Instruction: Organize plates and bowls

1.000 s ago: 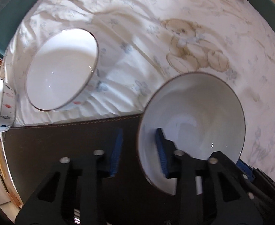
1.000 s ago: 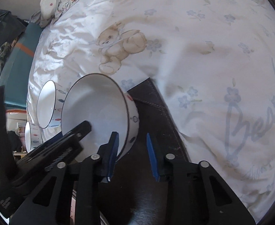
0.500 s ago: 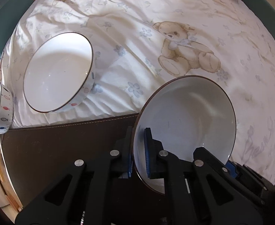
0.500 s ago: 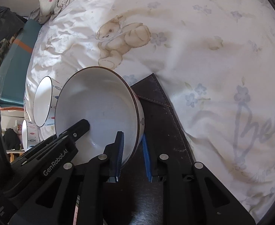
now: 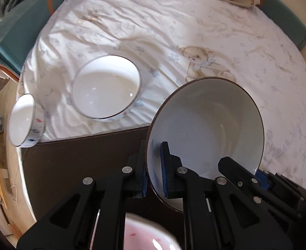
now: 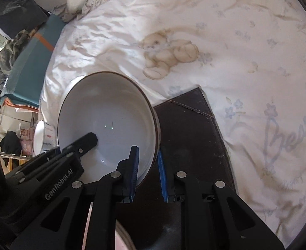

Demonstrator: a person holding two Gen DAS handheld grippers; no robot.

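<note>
A large white bowl with a brown rim is held tilted above the dark mat. My left gripper is shut on its left rim. My right gripper is shut on the opposite rim; the same bowl shows in the right wrist view. A second white bowl sits upright on the bed sheet behind the mat. A third, smaller patterned bowl lies tilted at the bed's left edge. A pinkish dish shows beneath my left gripper.
The bed sheet has a teddy bear print. A teal cushion borders the bed on the left. The dark mat also shows in the right wrist view. Shelves and clutter stand beyond the bed's left edge.
Both grippers closed on the large bowl's rim a second ago. Since then they have lifted it up and back; the bed looks farther and a pinkish dish has come into view below.
</note>
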